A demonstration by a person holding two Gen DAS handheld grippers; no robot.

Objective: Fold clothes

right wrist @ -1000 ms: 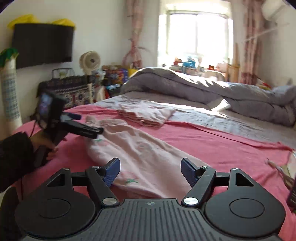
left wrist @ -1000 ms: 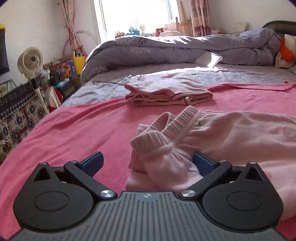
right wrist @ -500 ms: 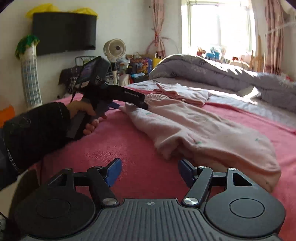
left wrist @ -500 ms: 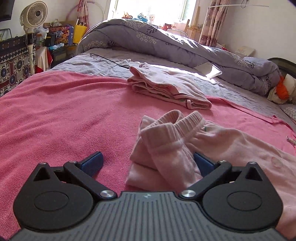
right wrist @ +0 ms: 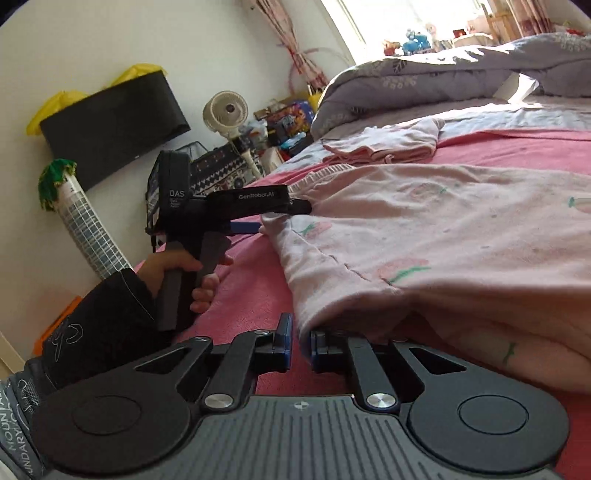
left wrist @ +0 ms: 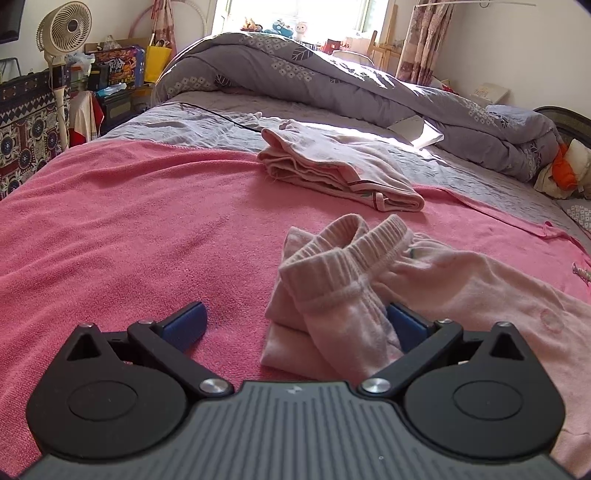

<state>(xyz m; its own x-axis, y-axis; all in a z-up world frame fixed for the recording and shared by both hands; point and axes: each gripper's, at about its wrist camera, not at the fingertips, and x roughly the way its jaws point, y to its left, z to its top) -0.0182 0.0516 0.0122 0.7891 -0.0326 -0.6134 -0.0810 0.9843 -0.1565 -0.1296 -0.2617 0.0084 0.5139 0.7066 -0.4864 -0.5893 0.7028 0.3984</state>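
Note:
A pale pink garment (left wrist: 461,288) with small prints lies spread on the pink blanket (left wrist: 129,229). Its ribbed cuffs (left wrist: 343,258) are bunched just ahead of my left gripper (left wrist: 293,319). That gripper is open, with the cuffs lying between its blue pads, nearer the right one. In the right wrist view the same garment (right wrist: 443,229) fills the right side. My right gripper (right wrist: 300,343) is nearly closed on the near hem, which drapes over its right finger. The left gripper (right wrist: 277,218) shows at the garment's far end, held by a hand (right wrist: 177,266).
A folded pink garment (left wrist: 332,173) lies farther up the bed, at the blanket's edge. A rumpled grey duvet (left wrist: 332,81) covers the back of the bed. A fan (left wrist: 64,27) and boxes crowd the floor on the left. A black sleeve (right wrist: 110,314) is beside my right gripper.
My right gripper dropped to the garment's near hem and went from wide open to nearly closed on it. The left gripper stayed open at the cuffs, turning slightly.

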